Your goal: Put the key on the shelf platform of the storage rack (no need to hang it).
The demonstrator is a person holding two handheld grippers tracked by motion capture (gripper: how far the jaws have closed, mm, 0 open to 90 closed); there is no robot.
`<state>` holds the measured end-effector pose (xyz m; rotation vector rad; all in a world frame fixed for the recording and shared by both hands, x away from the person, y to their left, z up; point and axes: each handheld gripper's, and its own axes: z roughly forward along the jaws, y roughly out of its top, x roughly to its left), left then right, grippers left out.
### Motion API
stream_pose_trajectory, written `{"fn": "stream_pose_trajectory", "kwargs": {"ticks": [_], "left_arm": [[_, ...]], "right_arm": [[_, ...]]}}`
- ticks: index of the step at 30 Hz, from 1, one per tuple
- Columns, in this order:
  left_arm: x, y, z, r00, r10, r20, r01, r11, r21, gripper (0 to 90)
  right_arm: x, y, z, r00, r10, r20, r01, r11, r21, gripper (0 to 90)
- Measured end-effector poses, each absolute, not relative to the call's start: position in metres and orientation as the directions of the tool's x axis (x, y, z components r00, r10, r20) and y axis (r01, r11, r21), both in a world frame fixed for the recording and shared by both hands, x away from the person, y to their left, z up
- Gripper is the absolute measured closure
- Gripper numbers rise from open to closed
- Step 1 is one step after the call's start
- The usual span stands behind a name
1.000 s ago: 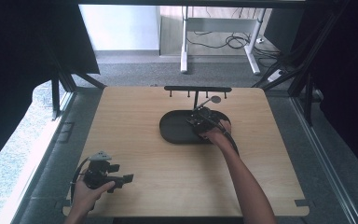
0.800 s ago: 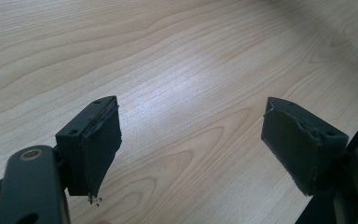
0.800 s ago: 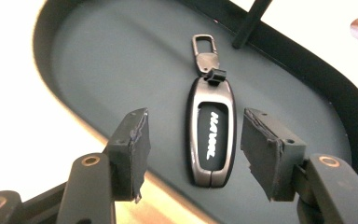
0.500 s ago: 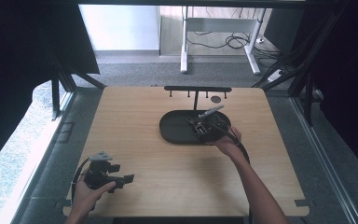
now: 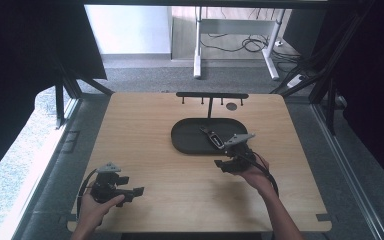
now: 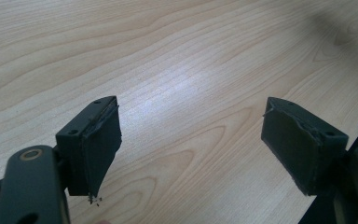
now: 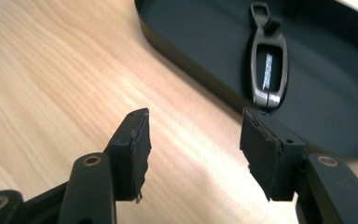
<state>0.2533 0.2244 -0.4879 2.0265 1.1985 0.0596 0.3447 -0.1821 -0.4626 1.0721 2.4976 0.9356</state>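
One black oval tray (image 5: 190, 142), one key fob (image 7: 266, 81), one rack (image 5: 211, 95), two grippers.

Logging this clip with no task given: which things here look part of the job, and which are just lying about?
Likely in the job:
- key fob
- black tray
- right gripper, open
- stand with pegs

Idle:
- left gripper, open over bare table

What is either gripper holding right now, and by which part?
Nothing is held. The left gripper and the right gripper are both open over bare table; the key fob lies loose in the black tray.
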Motion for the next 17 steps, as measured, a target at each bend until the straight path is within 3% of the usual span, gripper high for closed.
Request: {"fn": "stream_pose_trajectory", "kwargs": {"ticks": [7, 17], "left_arm": [[0.253, 0.224, -0.489, 0.553, 0.767, -0.324, 0.733, -0.263, 0.628, 20.1], [0.253, 0.224, -0.488, 0.555, 0.765, -0.328, 0.731, -0.261, 0.630, 20.1]], "right_arm": [[0.322, -0.201, -0.487, -0.678, 0.734, 0.038, 0.570, 0.492, 0.659, 43.7], [0.318, -0.206, -0.491, -0.674, 0.738, 0.022, 0.560, 0.492, 0.666, 42.7]]}}
